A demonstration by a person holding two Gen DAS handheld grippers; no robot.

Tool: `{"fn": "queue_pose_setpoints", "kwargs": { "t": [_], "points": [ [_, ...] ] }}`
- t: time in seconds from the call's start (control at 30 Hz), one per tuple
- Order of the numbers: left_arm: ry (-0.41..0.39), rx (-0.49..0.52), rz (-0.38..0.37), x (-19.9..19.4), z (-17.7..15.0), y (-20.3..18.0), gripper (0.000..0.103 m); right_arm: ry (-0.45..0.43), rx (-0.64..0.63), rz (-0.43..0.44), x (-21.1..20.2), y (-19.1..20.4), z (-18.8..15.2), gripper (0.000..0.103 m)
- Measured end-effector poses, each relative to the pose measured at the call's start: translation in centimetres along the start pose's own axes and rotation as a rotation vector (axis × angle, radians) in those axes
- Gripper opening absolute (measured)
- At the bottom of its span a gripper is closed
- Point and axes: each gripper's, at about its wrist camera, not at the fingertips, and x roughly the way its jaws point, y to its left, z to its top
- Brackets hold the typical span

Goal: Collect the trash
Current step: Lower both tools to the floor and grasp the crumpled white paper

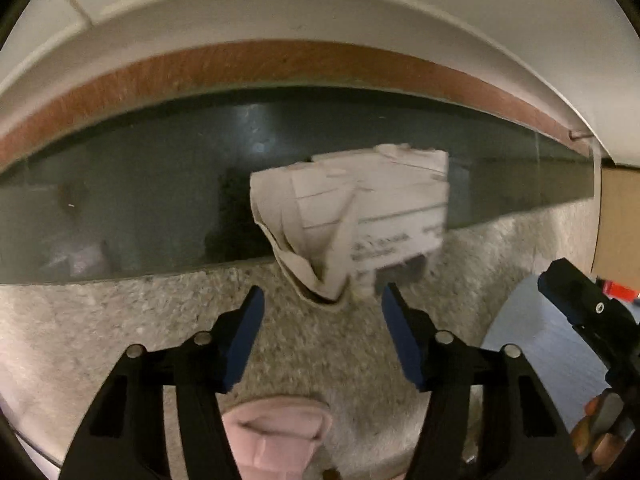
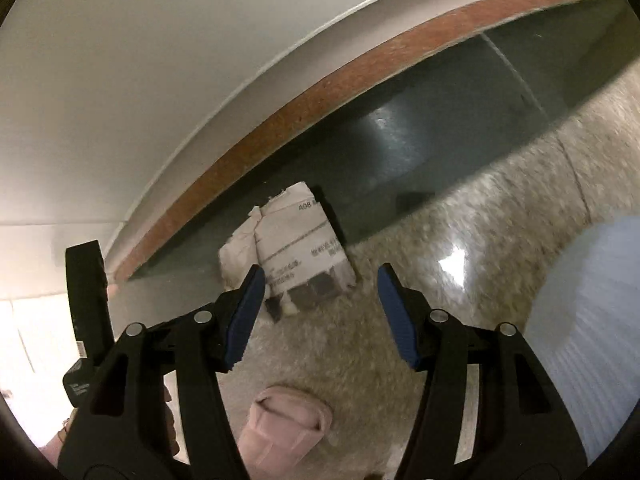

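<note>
A crumpled white paper with printed text (image 1: 352, 216) lies on the speckled floor against a dark baseboard. My left gripper (image 1: 322, 312) is open, its blue pads just short of the paper's near edge. In the right wrist view the same paper (image 2: 296, 248) lies ahead and left of centre. My right gripper (image 2: 320, 292) is open, its left pad overlapping the paper's lower left corner in view. The right gripper's body also shows at the right edge of the left wrist view (image 1: 588, 312). Neither gripper holds anything.
A dark baseboard (image 1: 160, 184) with a brown wood strip (image 1: 280, 64) and white cabinet front above it runs across. A pale blue ribbed object (image 2: 592, 320) stands at the right. A pink slipper (image 2: 288, 424) is on the speckled floor (image 2: 480, 240).
</note>
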Motion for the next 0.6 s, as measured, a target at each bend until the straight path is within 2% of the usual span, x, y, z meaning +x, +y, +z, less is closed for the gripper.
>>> {"fn": "queue_pose_setpoints", "kwargs": {
  "t": [0.13,0.3,0.4,0.5,0.57,0.6],
  "points": [
    [-0.007,-0.050,-0.036,2.1,0.5,1.2,0.056,0.010,-0.054,-0.019,2.7,0.3,0.5,0.058],
    [-0.052,-0.017,-0.073,3.3,0.8,0.8,0.056,0.032,-0.118,-0.041,6.1,1.0,1.1,0.058],
    [-0.074,0.030,-0.056,3.2,0.6,0.0,0.053,0.051,-0.116,-0.036,7.5,0.9,1.2,0.058],
    [-0.089,0.062,-0.034,3.5,0.5,-0.2,0.045,0.061,-0.097,0.001,8.0,0.7,0.9,0.059],
    [-0.096,0.072,-0.035,3.6,0.3,-0.3,0.043,0.062,-0.104,0.007,7.9,0.9,0.6,0.059],
    [-0.096,0.069,-0.036,3.7,0.4,-0.4,0.041,0.076,-0.098,0.030,8.7,1.2,0.6,0.056]
  ]
}}
